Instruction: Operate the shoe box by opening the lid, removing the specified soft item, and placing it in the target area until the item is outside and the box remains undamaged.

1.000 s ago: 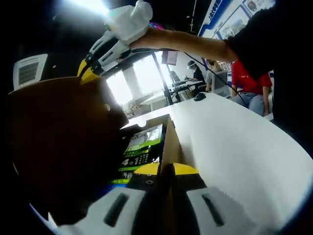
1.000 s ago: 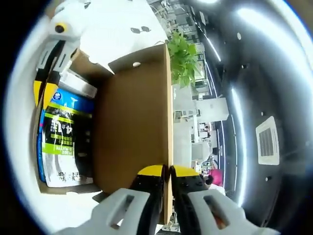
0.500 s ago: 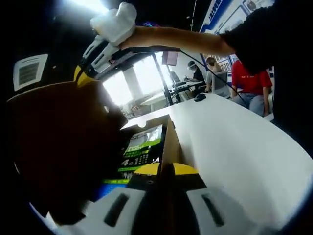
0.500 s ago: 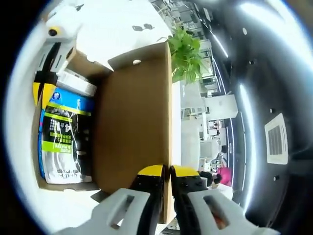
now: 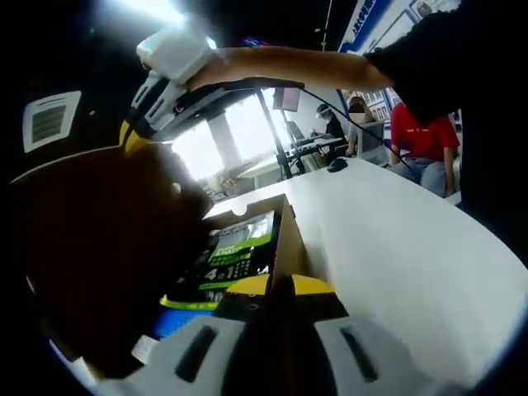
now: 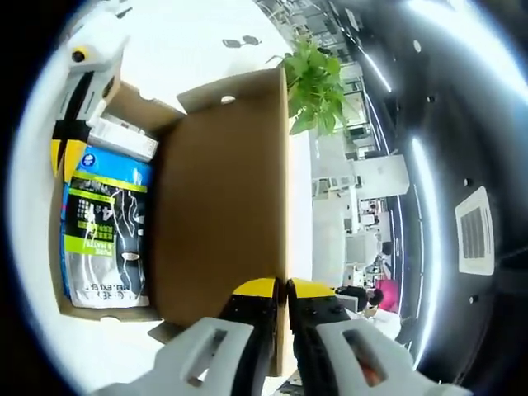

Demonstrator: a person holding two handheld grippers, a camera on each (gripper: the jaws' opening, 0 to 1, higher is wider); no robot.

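Both views close on the open shoe box (image 6: pixel 223 206), from opposite edges.

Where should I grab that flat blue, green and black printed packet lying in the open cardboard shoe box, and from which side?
Probably by its blue top edge, coming straight down through the box's open top. The blue, green and black printed packet lies flat on the floor of the cardboard shoe box, with side walls close around it. The right gripper holds the raised lid, while the left gripper pinches a wall.
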